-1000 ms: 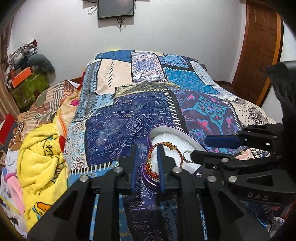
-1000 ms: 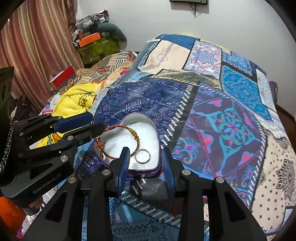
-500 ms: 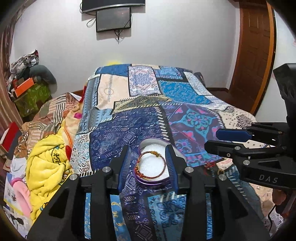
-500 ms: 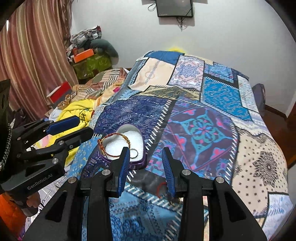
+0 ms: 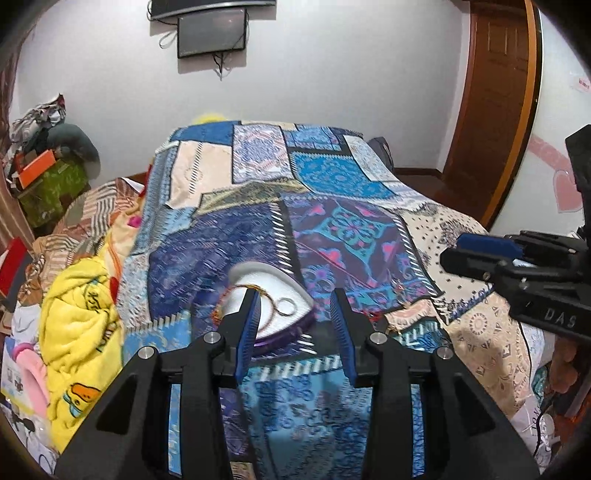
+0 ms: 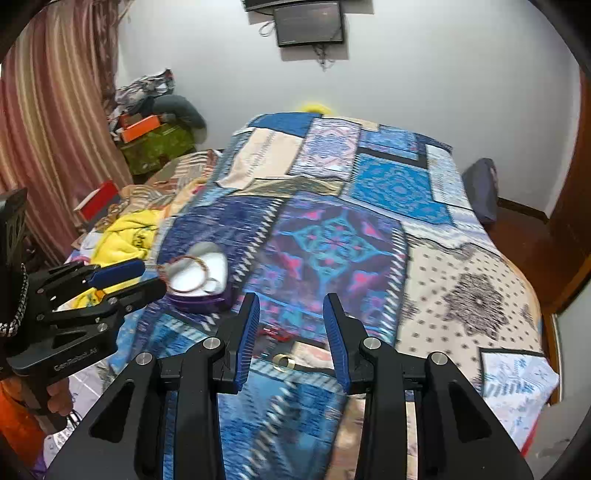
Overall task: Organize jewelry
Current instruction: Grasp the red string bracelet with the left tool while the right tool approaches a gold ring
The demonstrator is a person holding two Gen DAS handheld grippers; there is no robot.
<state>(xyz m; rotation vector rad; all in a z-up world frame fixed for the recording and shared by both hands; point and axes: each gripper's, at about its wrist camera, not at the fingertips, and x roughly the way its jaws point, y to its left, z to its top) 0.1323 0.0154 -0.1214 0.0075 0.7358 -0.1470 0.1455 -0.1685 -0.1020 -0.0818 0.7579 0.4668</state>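
Note:
A purple heart-shaped jewelry box (image 5: 280, 314) with a white lining lies on the patchwork bedspread (image 5: 332, 229). A red-gold bangle (image 6: 188, 273) and a silver ring (image 5: 286, 305) lie inside it. My left gripper (image 5: 295, 332) is open and empty, held above the bed just behind the box. My right gripper (image 6: 290, 332) is open and empty, right of the box (image 6: 199, 280). A gold ring (image 6: 283, 362) and a small red piece (image 6: 275, 332) lie on the spread between the right fingers.
A yellow blanket (image 5: 81, 317) and piled clothes lie left of the bed. A wooden door (image 5: 495, 103) stands at the right. A screen (image 6: 310, 24) hangs on the far wall. A striped curtain (image 6: 55, 140) hangs at the left.
Both grippers have pulled back and up from the box, and the left one has opened wide. The bangle and ring stay in the box.

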